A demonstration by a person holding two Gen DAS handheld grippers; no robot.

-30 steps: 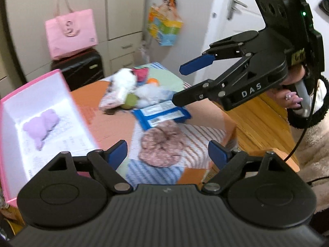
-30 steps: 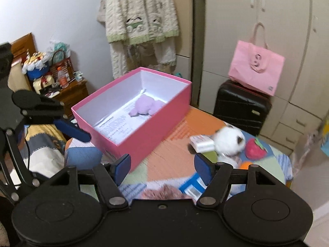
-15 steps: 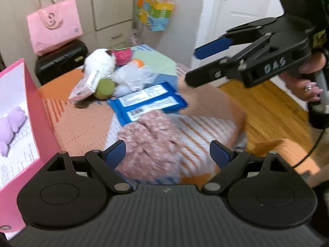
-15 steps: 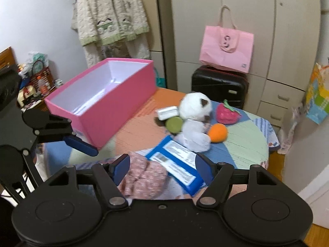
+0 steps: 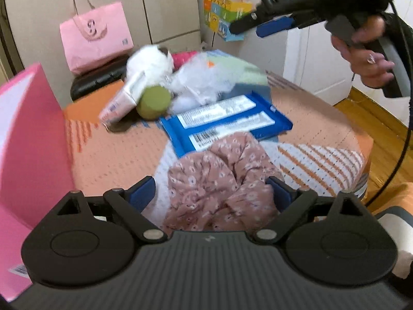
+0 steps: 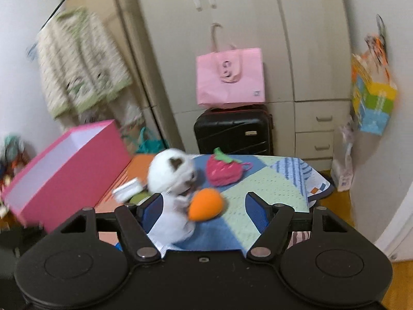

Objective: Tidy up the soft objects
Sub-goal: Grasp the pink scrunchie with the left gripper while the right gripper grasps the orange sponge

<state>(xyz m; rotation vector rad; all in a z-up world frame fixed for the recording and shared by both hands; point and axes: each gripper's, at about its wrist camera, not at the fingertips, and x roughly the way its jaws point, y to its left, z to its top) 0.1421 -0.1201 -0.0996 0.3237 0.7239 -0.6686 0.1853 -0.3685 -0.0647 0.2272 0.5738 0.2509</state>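
Observation:
A pink floral fabric piece [image 5: 219,178] lies crumpled on the patchwork table cover [image 5: 116,155]. My left gripper [image 5: 211,195] hangs low over it; its jaws are opening, with the fabric between the blue pads and not pinched. My right gripper [image 6: 204,206], a hand on its handle, stands open above a white plush toy [image 6: 170,173] and an orange plush carrot [image 6: 206,204]. In the left wrist view the right gripper [image 5: 247,28] hovers high at the far right. A knitted strawberry [image 6: 224,173] lies behind the carrot. The open pink box [image 6: 64,170] stands at the left.
A blue wipes pack [image 5: 227,126], a green round object [image 5: 153,98], a small tissue pack [image 5: 121,100] and white fluff [image 5: 201,82] crowd the table's middle. Behind stand a black suitcase [image 6: 232,131], a pink bag [image 6: 229,77] and cupboards. The table's edge drops to wooden floor [image 5: 382,129] at the right.
My left gripper sank and moved in until the floral fabric lay between its jaws. My right gripper swung away from the pink box toward the plush toys and rolled.

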